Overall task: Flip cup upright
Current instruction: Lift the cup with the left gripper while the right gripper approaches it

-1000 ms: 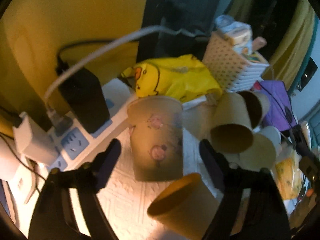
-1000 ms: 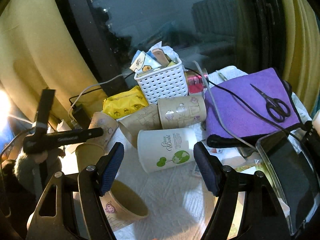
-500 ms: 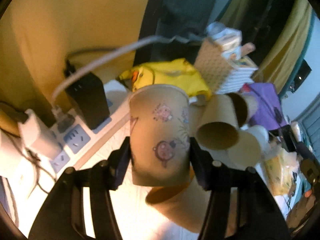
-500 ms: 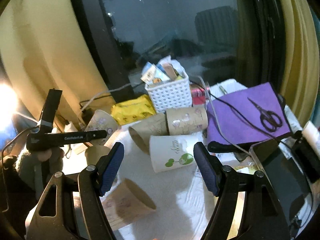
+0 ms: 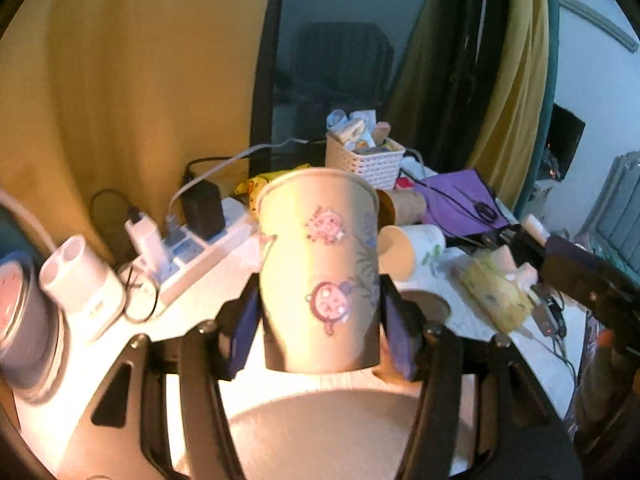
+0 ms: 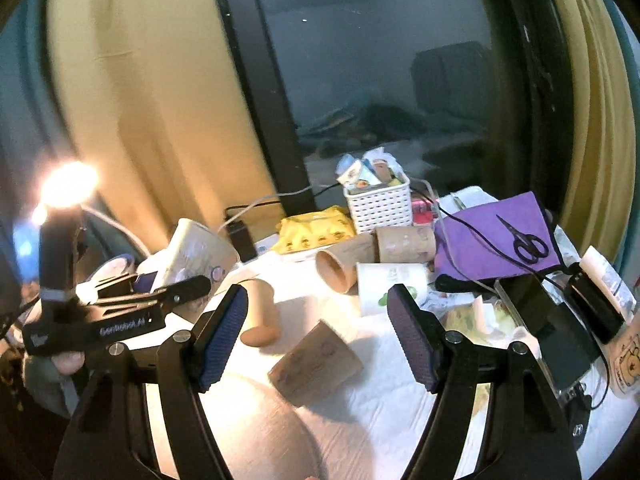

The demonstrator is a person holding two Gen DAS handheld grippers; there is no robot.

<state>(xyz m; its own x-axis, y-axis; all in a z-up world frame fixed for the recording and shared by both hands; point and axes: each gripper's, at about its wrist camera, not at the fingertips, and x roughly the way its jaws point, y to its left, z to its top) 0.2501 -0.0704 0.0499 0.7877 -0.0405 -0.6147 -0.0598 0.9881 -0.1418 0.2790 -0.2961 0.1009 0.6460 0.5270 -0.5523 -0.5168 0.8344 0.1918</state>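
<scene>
Clamping the patterned paper cup (image 5: pixel 320 272) between its two pads, the left gripper (image 5: pixel 318 322) holds it lifted clear of the worktop (image 5: pixel 192 308), with the cup's long axis close to vertical in the left wrist view. The wide rolled rim sits at the top and points up toward the window, and the narrower base hangs at the bottom between the fingers. From the right wrist view that same cup (image 6: pixel 200 256) shows at the far left, tilted, its rim end leaning up and to the left above the left gripper (image 6: pixel 156 292). Further right on the white worktop (image 6: pixel 400 384) lie other cups: a brown cup (image 6: pixel 260 312) on its side, a brown printed cup (image 6: pixel 316 360) lying just beside the middle, and a white cup (image 6: pixel 390 286) with a green print lying with its mouth to the left. The right gripper (image 6: pixel 320 338) hangs above these with its jaws spread wide, gripping nothing.
</scene>
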